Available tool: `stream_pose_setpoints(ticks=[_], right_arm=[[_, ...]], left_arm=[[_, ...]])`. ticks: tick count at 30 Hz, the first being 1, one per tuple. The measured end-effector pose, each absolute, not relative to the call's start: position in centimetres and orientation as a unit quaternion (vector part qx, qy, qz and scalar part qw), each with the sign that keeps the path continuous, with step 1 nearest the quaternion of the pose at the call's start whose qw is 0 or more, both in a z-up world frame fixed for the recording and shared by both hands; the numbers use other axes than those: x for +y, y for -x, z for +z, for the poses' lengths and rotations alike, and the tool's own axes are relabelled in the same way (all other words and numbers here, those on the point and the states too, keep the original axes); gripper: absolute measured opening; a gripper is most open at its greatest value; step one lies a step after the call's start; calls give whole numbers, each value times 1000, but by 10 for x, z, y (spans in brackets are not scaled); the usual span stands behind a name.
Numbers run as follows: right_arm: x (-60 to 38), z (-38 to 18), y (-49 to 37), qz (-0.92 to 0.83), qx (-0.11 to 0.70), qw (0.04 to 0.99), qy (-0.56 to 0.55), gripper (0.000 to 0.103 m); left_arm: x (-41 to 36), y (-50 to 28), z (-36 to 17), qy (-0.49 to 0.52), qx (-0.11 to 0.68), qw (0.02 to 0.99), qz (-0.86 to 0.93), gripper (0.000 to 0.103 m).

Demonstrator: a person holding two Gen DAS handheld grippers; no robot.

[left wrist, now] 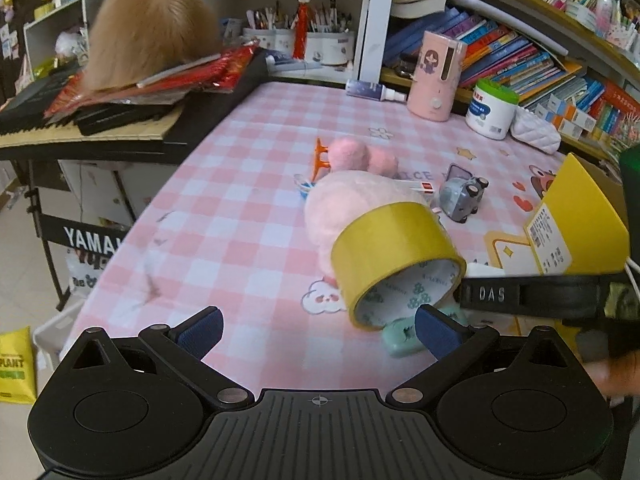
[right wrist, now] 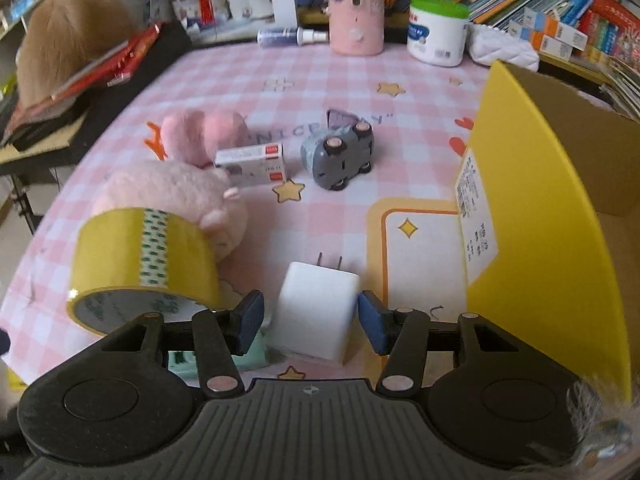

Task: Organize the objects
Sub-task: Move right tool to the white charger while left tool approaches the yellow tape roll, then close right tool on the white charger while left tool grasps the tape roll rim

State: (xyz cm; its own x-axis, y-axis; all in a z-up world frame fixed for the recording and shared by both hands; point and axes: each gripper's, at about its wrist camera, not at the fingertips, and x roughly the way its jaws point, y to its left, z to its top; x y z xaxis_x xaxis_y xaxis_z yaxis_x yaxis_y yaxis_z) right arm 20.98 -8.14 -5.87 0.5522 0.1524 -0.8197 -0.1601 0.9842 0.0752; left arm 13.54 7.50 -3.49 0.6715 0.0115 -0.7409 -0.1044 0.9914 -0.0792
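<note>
Box (right wrist: 532,184) beside charger (right wrist: 316,316) (contents hidden)

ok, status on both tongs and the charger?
Left tongs open, empty. Right tongs open, straddling white charger, not clamped. Tape roll close on the left; yellow box on the right.

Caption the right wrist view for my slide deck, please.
Open right gripper straddles a white charger plug, beside yellow tape roll and yellow box.

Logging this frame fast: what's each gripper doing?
Left gripper: open, holding nothing.
Right gripper: open, pads either side of the white charger, not gripping.
</note>
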Motion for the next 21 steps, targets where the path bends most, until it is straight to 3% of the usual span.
stream_pose_setpoints(ticks=[4,7,12,15,21], right_arm=[[-85,-62,-217,98,466,880,8,44],[-91,-54,-220,104,449,887,-3,43],[-99,-25,-213,118,388,914,-13,44],[-104,-15,-209,123,375,919,-14,44],[-111,-10,-202,123,379,917,-18,44]], left_arm=[[69,-151,-40,52,406,912,30,100],[65,-160,-43,51,409,911,26,89],[62,-175,-47,42,426,903,29,37],[68,-177,-46,75,425,902,26,23],[78,-171,-37,104,403,909,39,16]])
